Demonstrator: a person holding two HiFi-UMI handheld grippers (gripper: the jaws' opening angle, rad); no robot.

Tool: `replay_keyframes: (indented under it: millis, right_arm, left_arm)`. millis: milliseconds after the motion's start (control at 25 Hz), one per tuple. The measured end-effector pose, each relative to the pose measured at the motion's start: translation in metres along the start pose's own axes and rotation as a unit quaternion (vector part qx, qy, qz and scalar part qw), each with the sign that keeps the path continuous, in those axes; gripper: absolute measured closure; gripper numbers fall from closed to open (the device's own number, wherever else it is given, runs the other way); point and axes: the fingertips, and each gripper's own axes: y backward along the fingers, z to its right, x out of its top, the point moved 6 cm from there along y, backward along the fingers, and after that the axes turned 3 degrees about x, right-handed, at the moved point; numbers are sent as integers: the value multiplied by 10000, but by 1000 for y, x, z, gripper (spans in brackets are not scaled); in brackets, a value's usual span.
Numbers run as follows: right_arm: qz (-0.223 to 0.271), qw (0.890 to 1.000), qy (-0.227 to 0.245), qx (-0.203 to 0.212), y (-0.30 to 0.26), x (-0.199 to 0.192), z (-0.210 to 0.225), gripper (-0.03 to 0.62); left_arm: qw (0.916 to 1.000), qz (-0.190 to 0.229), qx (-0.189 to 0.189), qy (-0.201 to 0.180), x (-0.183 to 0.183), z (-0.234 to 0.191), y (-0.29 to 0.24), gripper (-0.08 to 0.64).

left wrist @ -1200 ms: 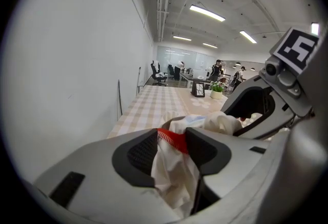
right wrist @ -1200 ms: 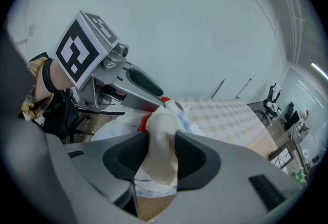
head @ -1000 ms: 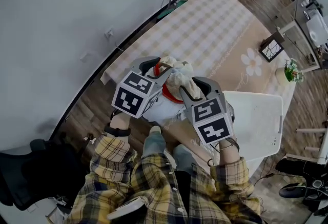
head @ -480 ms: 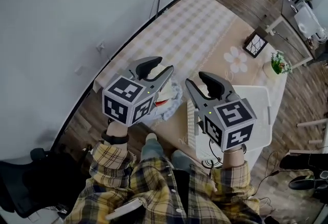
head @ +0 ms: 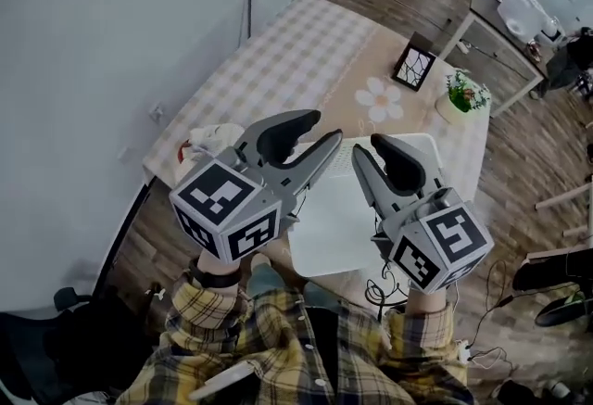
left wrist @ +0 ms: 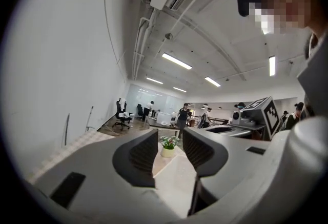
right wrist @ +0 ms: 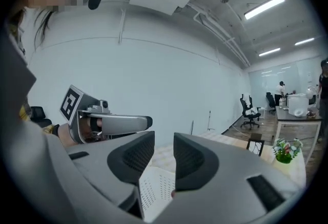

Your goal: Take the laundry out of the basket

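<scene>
Now I hold the left gripper point(head: 324, 127) and right gripper point(head: 366, 148) above the white perforated plastic basket point(head: 338, 232). Their jaws have just been closing to a narrow gap, with nothing between them. The crumpled white-and-red laundry bundle point(head: 208, 139) lies on the checked tablecloth point(head: 306, 51), beside the basket. Unloading looks finished to me. Next, I'd check the basket for leftovers.

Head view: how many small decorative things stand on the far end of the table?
2: a picture frame, and a potted plant right of it. Nearer ones may be hidden.
</scene>
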Motion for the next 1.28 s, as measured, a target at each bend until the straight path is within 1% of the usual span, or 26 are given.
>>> replay_keyframes:
  millis: [80,200,240,400,480,560,640,680,760,840,920,1040,1200,1280]
  right_arm:
    - [83,10000,0,15,29,2,8,491]
    - [98,9998,-34,169,63,-2,20,523]
    - [91,9997,-60,208,72,-5,25,544]
    - [40,9995,-114,285,92,-18,38,574]
    - [36,9993,-164,346,97,-22,41,587]
    - [39,9988,-233,420,99,-24,41,588]
    - [30,9986,-272,459,100,-26,40,597]
    - [30,9985,-292,465,101,-27,39,598]
    - [58,9982,-362,472,102,-27,38,598]
    - [87,9980,-427,464,103,-26,37,600]
    - [81,9981,-438,430,101,-25,36,600]
    - [87,9979,-488,423,98,-24,34,600]
    - [86,9979,-519,387,92,-23,31,600]
    - [62,9981,-495,351,90,-23,29,600]
  left_arm:
    - [9999,118,-88,1,6,32,-9,411]
    - [9998,164,-112,8,4,72,-25,414]
    - [9998,158,-104,30,1,82,-29,414]
    - [9998,146,24,117,-14,106,-38,437]
    - [9996,160,108,191,-20,112,-38,439]
    - [9994,164,192,249,-23,117,-35,462]
    - [9992,149,248,278,-25,119,-32,470]
    - [9991,138,258,294,-25,120,-31,490]
    - [9991,118,262,320,-25,122,-28,500]
    - [9990,105,298,305,-24,121,-25,533]
    - [9990,88,319,296,-23,119,-21,549]
    - [9993,46,226,281,-23,118,-21,549]
    - [9999,-4,99,127,-21,116,-22,549]
    - [9999,14,37,107,-19,115,-22,549]
